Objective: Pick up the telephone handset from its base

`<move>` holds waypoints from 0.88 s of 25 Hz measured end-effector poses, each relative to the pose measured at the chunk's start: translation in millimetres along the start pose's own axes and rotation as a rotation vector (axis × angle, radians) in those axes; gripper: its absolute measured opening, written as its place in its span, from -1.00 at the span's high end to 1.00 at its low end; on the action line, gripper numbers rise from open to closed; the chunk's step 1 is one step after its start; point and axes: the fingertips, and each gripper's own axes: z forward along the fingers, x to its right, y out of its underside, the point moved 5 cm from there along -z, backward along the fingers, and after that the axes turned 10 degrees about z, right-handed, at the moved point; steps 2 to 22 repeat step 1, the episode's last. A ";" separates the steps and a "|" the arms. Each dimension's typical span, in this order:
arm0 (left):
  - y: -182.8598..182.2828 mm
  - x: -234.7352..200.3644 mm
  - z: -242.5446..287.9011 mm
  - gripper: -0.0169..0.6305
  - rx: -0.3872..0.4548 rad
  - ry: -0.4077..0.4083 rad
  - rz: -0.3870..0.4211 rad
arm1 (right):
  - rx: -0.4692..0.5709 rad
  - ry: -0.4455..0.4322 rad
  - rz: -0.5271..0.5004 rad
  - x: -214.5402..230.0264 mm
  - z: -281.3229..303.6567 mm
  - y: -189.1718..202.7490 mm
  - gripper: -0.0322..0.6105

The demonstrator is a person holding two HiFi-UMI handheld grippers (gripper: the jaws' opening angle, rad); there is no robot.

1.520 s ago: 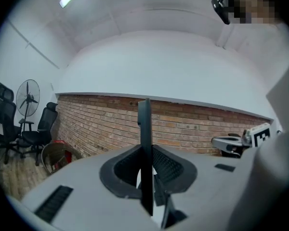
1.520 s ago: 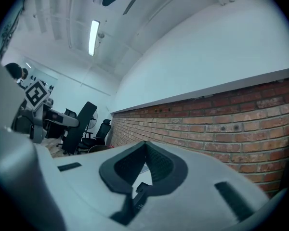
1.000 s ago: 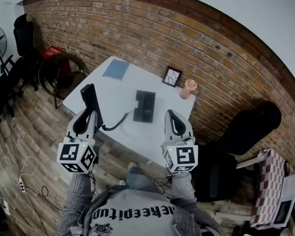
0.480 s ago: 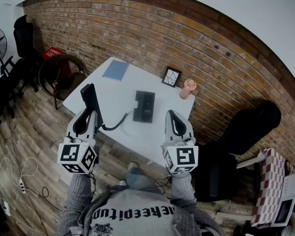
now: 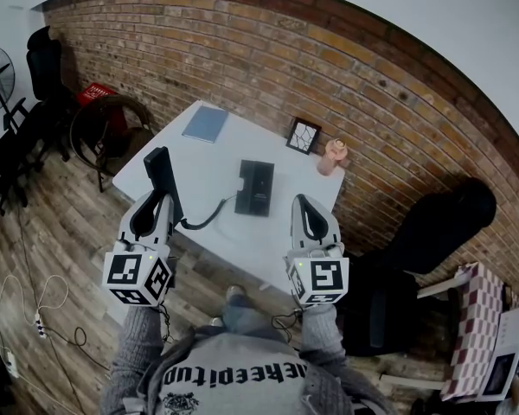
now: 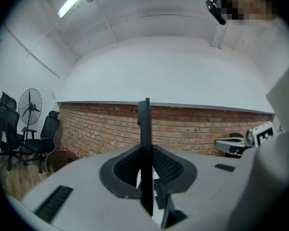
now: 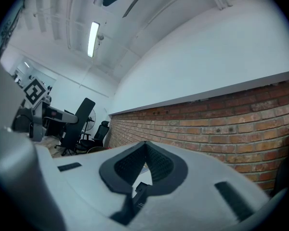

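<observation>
Brick room, white bench [image 5: 214, 156] | left gripper [image 5: 161, 197] jaws clamp telephone handset [image 5: 159, 171] upright, near-left of base [image 5: 255, 187], cord [image 5: 204, 218] attached | right gripper [image 5: 302, 202] jaws together, empty | pickup judged done

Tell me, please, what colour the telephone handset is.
The handset is black, clearest in the head view.

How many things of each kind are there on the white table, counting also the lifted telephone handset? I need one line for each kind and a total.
telephone base: 1
telephone handset: 1
blue book: 1
picture frame: 1
small pink object: 1
Total: 5
</observation>
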 end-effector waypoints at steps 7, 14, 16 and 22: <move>0.1 -0.1 0.3 0.74 0.002 0.000 0.000 | 0.001 0.002 0.001 0.5 0.2 1.1 0.89; 0.1 -0.1 0.3 0.74 0.002 0.000 0.000 | 0.001 0.002 0.001 0.5 0.2 1.1 0.89; 0.1 -0.1 0.3 0.74 0.002 0.000 0.000 | 0.001 0.002 0.001 0.5 0.2 1.1 0.89; 0.1 -0.1 0.3 0.74 0.002 0.000 0.000 | 0.001 0.002 0.001 0.5 0.2 1.1 0.89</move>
